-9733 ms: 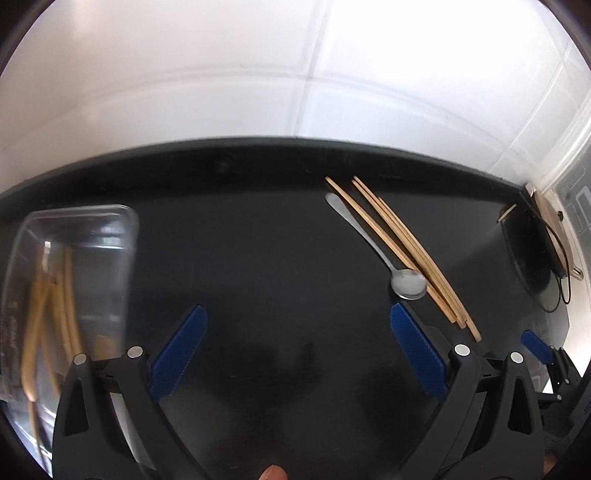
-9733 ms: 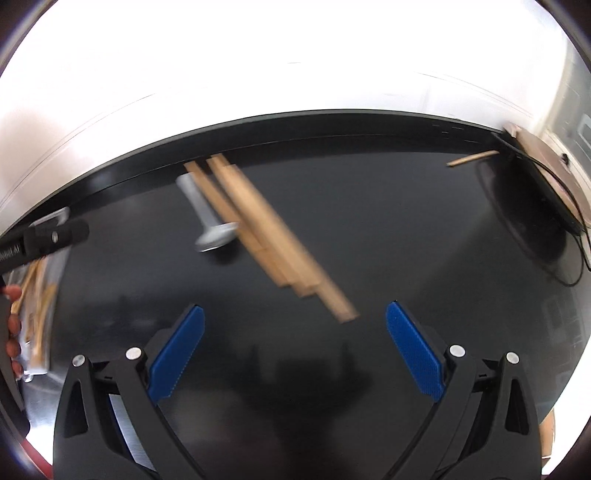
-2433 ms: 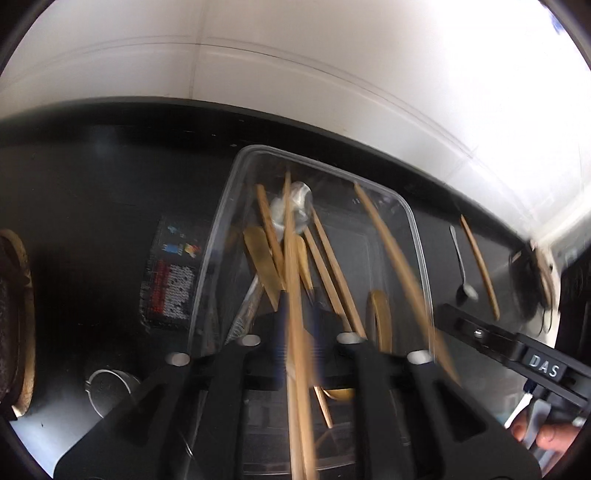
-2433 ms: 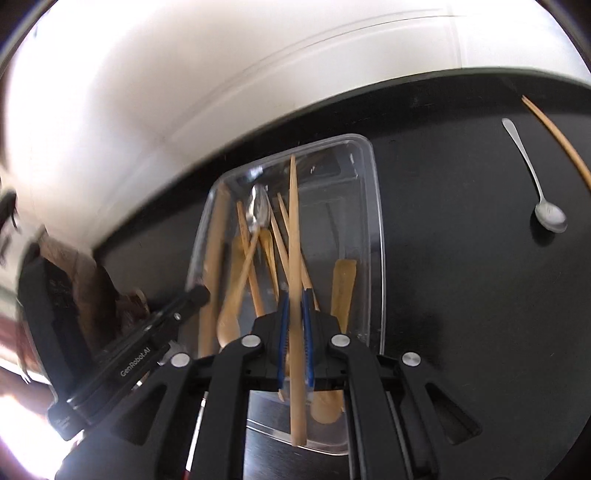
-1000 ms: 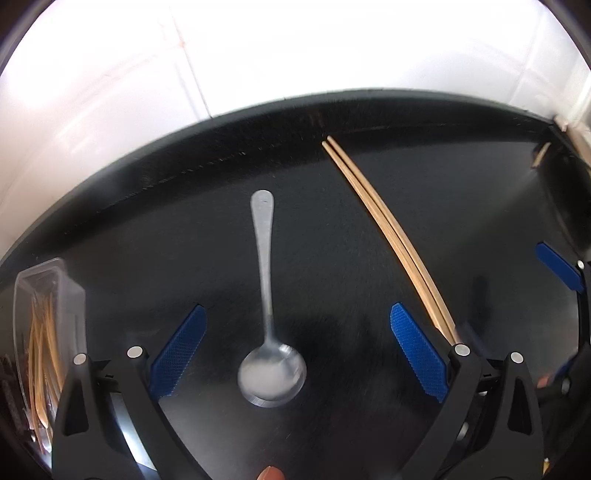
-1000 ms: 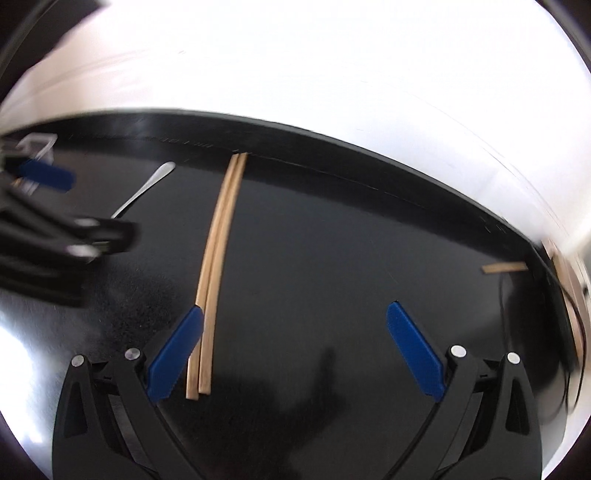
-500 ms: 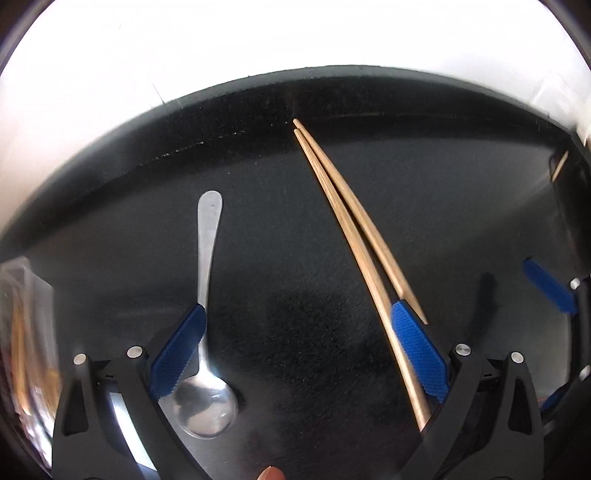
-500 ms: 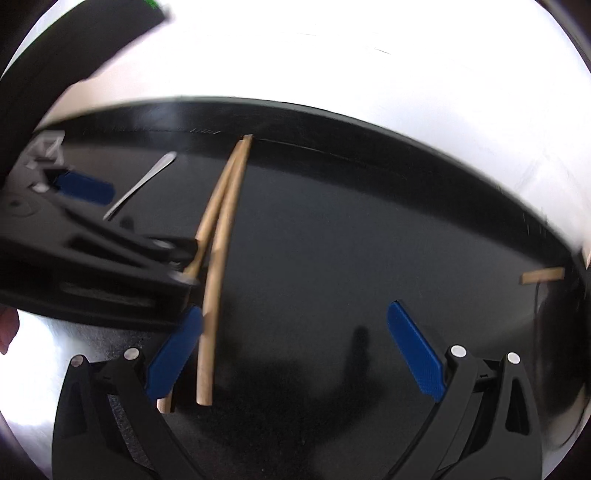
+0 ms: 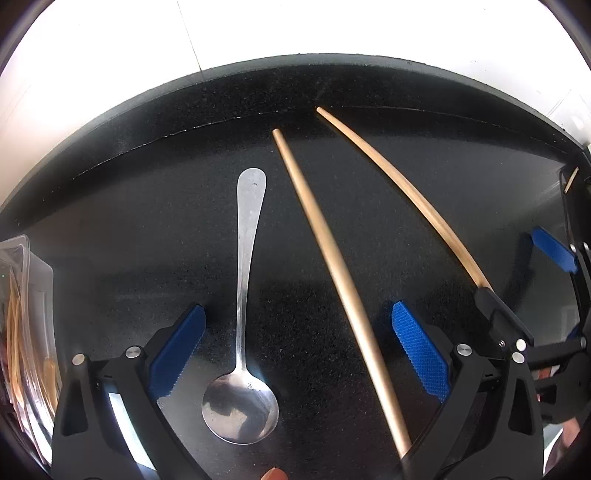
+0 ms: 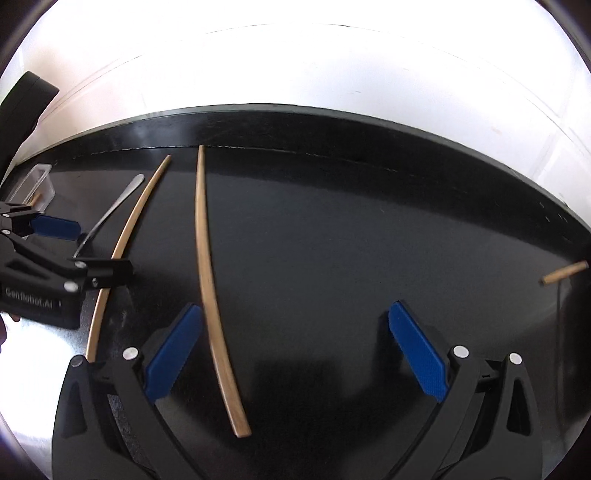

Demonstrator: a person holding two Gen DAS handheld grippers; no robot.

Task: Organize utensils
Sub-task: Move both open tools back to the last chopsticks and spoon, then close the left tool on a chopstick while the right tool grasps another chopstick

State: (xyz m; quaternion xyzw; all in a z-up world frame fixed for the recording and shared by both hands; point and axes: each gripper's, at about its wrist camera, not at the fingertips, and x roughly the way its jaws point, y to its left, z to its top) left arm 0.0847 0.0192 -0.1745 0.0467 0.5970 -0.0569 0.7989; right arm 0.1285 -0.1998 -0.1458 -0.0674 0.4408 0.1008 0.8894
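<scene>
A metal spoon [image 9: 242, 321] lies on the black counter, bowl towards me, between the fingers of my open left gripper [image 9: 297, 350]. A wooden chopstick [image 9: 340, 280] lies beside it, also between those fingers. A second chopstick [image 9: 406, 199] lies further right, its near end hidden behind the right gripper's finger. In the right wrist view this second chopstick [image 10: 212, 284] lies just inside the left finger of my open right gripper [image 10: 295, 354]. The first chopstick [image 10: 125, 240] and the spoon [image 10: 110, 214] lie to the left, by the left gripper [image 10: 55, 254]. Both grippers are empty.
A clear plastic container [image 9: 22, 332] holding several wooden utensils stands at the far left; its corner shows in the right wrist view [image 10: 35, 181]. A short wooden piece [image 10: 565, 272] lies at the far right. A white tiled wall [image 9: 295, 29] runs behind the counter.
Both grippers have moved closer to the counter. The left gripper shifted so the spoon now lies between its fingers. The two chopsticks, side by side before, now lie apart.
</scene>
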